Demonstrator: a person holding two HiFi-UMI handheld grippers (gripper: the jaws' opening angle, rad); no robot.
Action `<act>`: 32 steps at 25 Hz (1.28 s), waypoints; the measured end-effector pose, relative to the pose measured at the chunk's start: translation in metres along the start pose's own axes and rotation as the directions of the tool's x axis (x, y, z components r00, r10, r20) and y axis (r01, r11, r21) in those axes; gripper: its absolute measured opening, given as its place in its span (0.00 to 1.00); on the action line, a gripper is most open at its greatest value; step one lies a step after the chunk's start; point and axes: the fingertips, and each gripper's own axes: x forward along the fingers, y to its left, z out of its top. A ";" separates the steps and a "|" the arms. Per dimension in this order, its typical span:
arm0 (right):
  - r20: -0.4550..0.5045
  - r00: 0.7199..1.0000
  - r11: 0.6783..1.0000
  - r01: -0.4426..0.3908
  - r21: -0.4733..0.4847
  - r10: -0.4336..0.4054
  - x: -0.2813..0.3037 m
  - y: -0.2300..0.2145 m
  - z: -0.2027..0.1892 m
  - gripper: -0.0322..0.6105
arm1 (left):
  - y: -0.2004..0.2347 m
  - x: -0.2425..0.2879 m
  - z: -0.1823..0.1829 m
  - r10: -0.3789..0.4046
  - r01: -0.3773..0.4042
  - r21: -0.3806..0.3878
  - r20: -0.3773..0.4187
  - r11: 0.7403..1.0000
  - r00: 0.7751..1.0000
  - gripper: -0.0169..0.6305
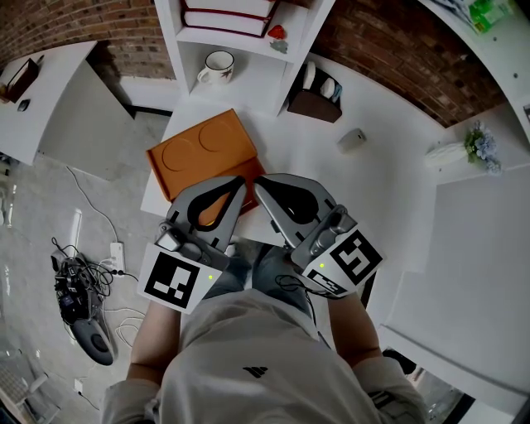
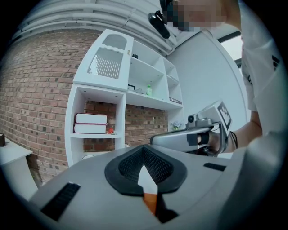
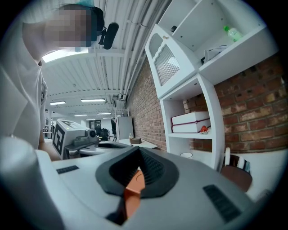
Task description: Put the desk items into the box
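An orange box (image 1: 203, 153) with two round recesses in its top lies on the white desk (image 1: 389, 190), just beyond both grippers. My left gripper (image 1: 240, 180) is shut and empty, its tips over the box's near right corner. My right gripper (image 1: 258, 184) is also shut and empty, its tips close beside the left one's. In the left gripper view the jaws (image 2: 144, 150) meet, and a sliver of orange box (image 2: 151, 203) shows below them. The right gripper view shows the same, with shut jaws (image 3: 137, 152) over the orange box (image 3: 133, 191). A small pale item (image 1: 352, 139) lies on the desk to the right.
A brown holder (image 1: 315, 103) with white items stands at the desk's back. The white shelf unit (image 1: 248, 50) holds a mug (image 1: 218, 66), stacked books (image 1: 228, 16) and a small red object (image 1: 276, 33). A flower pot (image 1: 479, 145) sits far right. Cables lie on the floor at left (image 1: 83, 281).
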 end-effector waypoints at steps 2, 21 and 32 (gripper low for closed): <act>0.001 1.000 1.000 0.013 0.000 -0.013 -0.002 -0.003 0.000 0.06 | -0.002 0.003 0.001 -0.012 0.012 -0.002 0.001 1.000 1.000 0.04; 0.006 0.952 0.951 0.305 0.042 -0.306 -0.077 -0.063 -0.007 0.06 | -0.062 0.073 0.006 -0.296 0.296 0.022 -0.001 0.955 0.955 0.04; 0.008 0.927 0.926 0.373 0.054 -0.374 -0.096 -0.082 -0.007 0.06 | -0.080 0.097 0.007 -0.371 0.371 0.009 -0.008 0.929 0.929 0.04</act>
